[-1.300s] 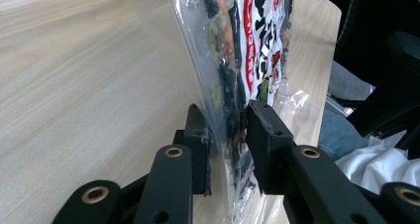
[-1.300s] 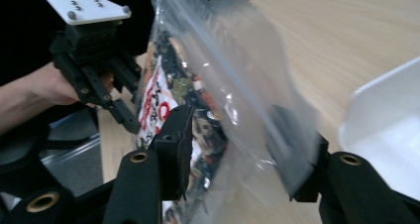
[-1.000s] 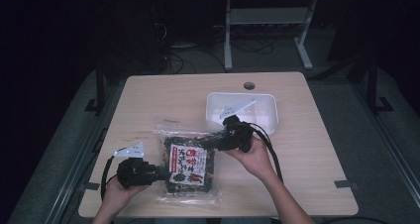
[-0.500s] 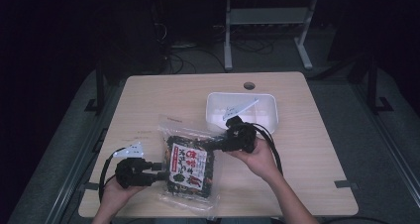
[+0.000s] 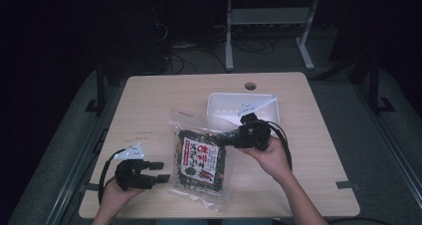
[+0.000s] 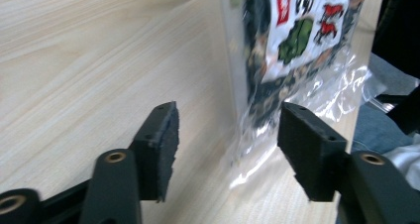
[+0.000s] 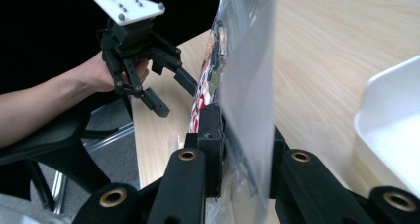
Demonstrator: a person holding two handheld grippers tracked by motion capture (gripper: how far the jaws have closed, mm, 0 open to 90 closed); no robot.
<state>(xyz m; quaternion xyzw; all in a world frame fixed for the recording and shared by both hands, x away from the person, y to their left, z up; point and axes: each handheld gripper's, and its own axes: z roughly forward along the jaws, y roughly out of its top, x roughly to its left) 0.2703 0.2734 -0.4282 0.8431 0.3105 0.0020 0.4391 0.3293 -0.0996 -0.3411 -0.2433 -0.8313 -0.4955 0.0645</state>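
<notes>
A clear snack bag [image 5: 199,160] with a dark, red-and-white label hangs tilted over the table's near middle. My right gripper [image 5: 222,140] is shut on the bag's upper right edge. In the right gripper view its jaws [image 7: 242,140] pinch the clear plastic [image 7: 247,60]. My left gripper [image 5: 160,171] stands open just left of the bag's lower left side. In the left gripper view, the bag's crinkled bottom edge [image 6: 297,30] lies just beyond the spread jaws [image 6: 228,135]. The left gripper [image 7: 174,97] also appears open, in a hand, in the right gripper view.
A white tray [image 5: 215,99] sits behind the right gripper, toward the far right of the wooden table [image 5: 149,110]; its rim [image 7: 391,110] is close to the right jaw. A cable hole [image 5: 250,85] lies near the far edge.
The left gripper has let go of the bag's left edge and now stands open. The right gripper has drawn the bag slightly right and tilted it up.
</notes>
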